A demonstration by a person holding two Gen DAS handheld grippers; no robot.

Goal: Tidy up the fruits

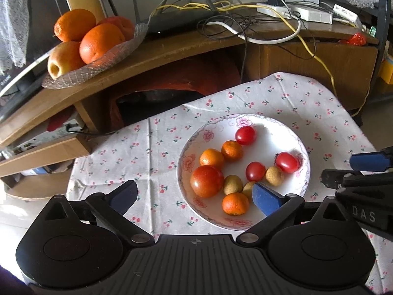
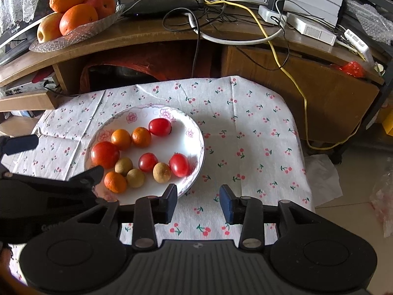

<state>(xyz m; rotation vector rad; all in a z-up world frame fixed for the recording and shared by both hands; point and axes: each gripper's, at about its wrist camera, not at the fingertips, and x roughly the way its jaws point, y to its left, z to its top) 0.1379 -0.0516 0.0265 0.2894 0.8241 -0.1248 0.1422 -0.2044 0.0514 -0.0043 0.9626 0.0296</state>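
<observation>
A white flowered plate (image 1: 270,145) (image 2: 183,142) sits on a cherry-print cloth. It holds one big tomato (image 1: 207,180) (image 2: 105,154), three cherry tomatoes (image 1: 245,135), three small oranges (image 1: 232,150) and three brown longans (image 1: 274,175). My left gripper (image 1: 195,196) is open over the plate's near left side and grips nothing. Its right pad (image 1: 266,200) partly hides one longan. My right gripper (image 2: 198,205) is open and empty over the cloth, just off the plate's near right rim. Each gripper shows at the edge of the other's view.
A glass dish (image 1: 98,67) (image 2: 81,35) piled with large oranges and apples stands on the wooden desk (image 1: 172,49) behind. A router, power strips and tangled cables (image 2: 245,17) lie further right. The cloth's (image 2: 258,135) right half lies bare, with floor beyond its edge.
</observation>
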